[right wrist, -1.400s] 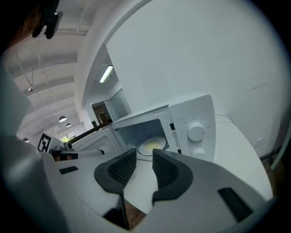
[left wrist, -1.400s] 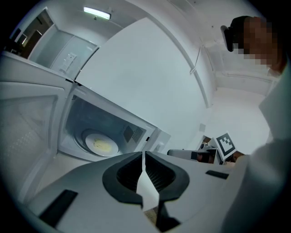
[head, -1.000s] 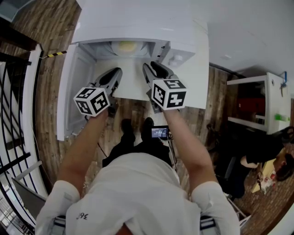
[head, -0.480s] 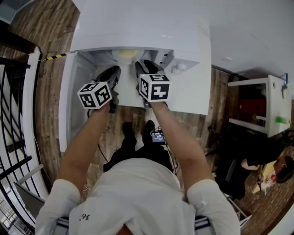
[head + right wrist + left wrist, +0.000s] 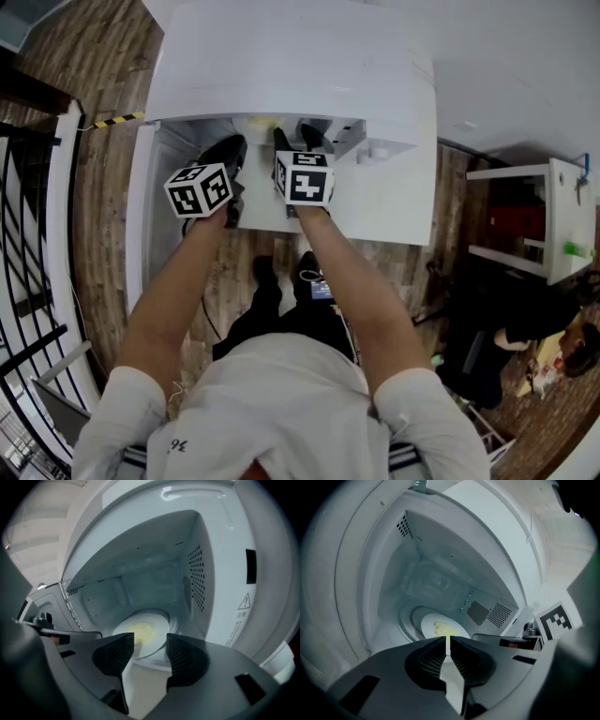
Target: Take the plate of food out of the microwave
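Head view: white microwave [image 5: 291, 66] fills the upper centre of the frame, with its door [image 5: 141, 225] swung open along the left side. Both forearms reach up the frame from the person at the bottom. The left gripper [image 5: 232, 148] and right gripper [image 5: 302, 136] sit side by side at the cavity mouth, left of centre and centre. Their marker cubes are near each other but apart. Wooden floor [image 5: 253, 272] shows below the grippers.

Left gripper view: jaws are together, the pads meeting with only a hairline slit, and nothing is caught between them. The plate [image 5: 443, 627] lies just above the jaw tips in the frame, deeper in the cavity. It rests flat on the round turntable [image 5: 407, 620]. No contact between the jaws and the plate. Yellow food [image 5: 446, 630] sits at the plate's middle. The right gripper's marker cube shows at the right edge.

Right gripper view: jaws have just been opening and now stand wide apart. Nothing is between the pads. The plate shows through the gap and to its left, lower centre of the frame, farther in and untouched. A perforated cavity wall [image 5: 197, 578] is at the right, and a warning label [image 5: 243, 604] is on the outer frame, far right. Part of the left gripper shows at the left edge.

Plate and food are inside the microwave, not yet gripped.
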`<state>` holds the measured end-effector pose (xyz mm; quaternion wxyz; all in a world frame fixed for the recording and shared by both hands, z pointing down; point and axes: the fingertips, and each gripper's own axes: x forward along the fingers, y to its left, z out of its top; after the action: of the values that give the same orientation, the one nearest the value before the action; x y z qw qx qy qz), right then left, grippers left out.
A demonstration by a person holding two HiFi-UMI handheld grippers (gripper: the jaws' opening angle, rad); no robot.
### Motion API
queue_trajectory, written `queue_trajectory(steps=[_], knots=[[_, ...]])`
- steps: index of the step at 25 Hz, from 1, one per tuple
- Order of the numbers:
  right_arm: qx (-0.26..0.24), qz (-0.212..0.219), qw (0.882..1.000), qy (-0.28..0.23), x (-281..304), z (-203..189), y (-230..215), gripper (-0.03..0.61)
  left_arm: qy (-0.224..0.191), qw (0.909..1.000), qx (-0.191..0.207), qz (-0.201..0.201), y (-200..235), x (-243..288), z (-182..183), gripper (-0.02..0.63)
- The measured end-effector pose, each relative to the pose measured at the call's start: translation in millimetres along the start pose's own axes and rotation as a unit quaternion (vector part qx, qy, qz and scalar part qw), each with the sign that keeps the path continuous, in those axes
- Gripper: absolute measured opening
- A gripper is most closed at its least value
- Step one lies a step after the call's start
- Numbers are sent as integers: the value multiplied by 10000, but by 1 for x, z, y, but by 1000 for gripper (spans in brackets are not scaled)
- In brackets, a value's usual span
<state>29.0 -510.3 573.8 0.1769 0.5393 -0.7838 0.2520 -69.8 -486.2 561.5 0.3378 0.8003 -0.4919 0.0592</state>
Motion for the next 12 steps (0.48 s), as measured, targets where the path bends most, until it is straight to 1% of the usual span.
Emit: queue_trajectory(steps=[1,2,5,8,12], knots=[[-7,-32,10000,17,3,-1,1,203,30,10000,-13,27,4,2,1,11],[0,-67,10000,35,6,-1,1,217,48,10000,-29,62,8,3,2,25],[192,-192,9996,113,15,-3,0,231,43,9998,-92,143,18,7,6,57],[372,-320,9984,290,23,-9,-3,232,65,9998,-114,163,23,10,6,62],[457,-387,9970,484,30,-17,-6,232,116,9998,-116,126,26,12,2,63]])
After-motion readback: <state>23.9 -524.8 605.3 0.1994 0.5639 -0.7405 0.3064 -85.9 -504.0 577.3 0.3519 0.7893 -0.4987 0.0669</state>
